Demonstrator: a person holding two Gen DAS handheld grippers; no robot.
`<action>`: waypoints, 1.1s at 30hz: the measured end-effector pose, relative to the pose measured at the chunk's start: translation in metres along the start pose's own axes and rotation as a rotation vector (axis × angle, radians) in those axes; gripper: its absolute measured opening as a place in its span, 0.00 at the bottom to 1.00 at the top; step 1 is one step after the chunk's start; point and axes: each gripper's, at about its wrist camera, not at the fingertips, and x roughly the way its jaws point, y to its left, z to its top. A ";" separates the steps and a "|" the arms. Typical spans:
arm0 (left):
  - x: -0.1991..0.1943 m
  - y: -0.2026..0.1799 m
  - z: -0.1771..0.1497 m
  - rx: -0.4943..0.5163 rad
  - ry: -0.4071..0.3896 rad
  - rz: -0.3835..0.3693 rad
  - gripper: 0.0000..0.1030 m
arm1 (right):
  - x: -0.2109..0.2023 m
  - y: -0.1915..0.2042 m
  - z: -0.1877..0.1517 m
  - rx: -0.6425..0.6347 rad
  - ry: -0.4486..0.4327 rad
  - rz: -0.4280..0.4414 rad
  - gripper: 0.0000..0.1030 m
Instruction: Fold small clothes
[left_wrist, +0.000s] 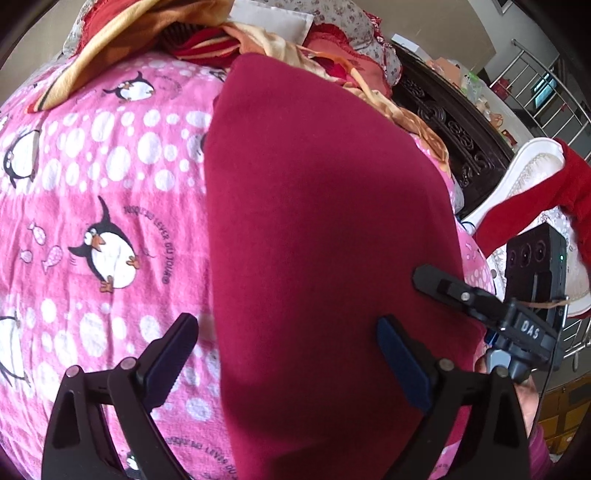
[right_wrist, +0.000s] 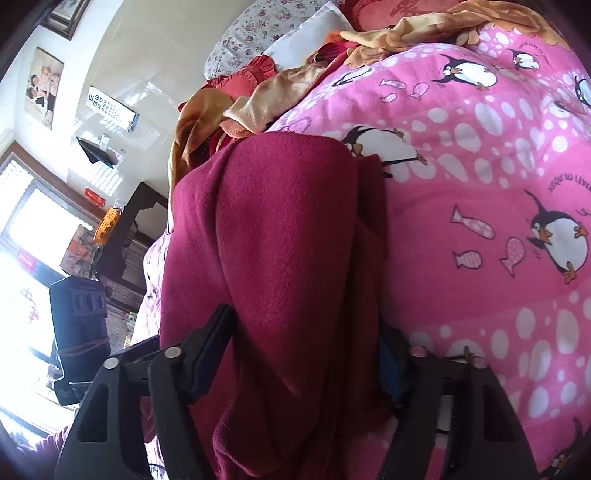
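The maroon garment (left_wrist: 325, 221), soft and fleecy, lies on the pink penguin-print bedsheet (left_wrist: 110, 184), its long axis running away from both cameras. The left tool (left_wrist: 288, 354) gapes wide, straddling its near edge. The right tool (right_wrist: 306, 354) stands open around bunched folds. "DAS" is printed on the right tool's body.

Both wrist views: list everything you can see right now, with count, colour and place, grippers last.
Dark red fleece garment: one, maroon, lying folded lengthwise on the bed, between both grippers.
Pink penguin-print bedsheet: one, pink with white dots, under the garment.
Orange and red clothes pile: several pieces, count unclear, at the head of the bed.
Floral grey pillow: one, behind the pile.
Dark carved wooden headboard: one, bed's far edge.
Eye chart: one, white, on the wall.
Left gripper: open, fingers straddling the garment's near edge.
Right gripper: open, garment bunched between its fingers.
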 end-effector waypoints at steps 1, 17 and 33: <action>0.000 -0.002 0.001 0.007 0.006 -0.016 0.83 | 0.000 0.001 -0.001 -0.003 -0.002 0.000 0.47; -0.109 -0.007 -0.041 0.085 0.039 0.064 0.50 | -0.037 0.081 -0.034 -0.005 0.046 0.147 0.29; -0.128 0.008 -0.128 0.133 -0.079 0.288 0.81 | -0.036 0.101 -0.093 -0.029 0.157 -0.019 0.41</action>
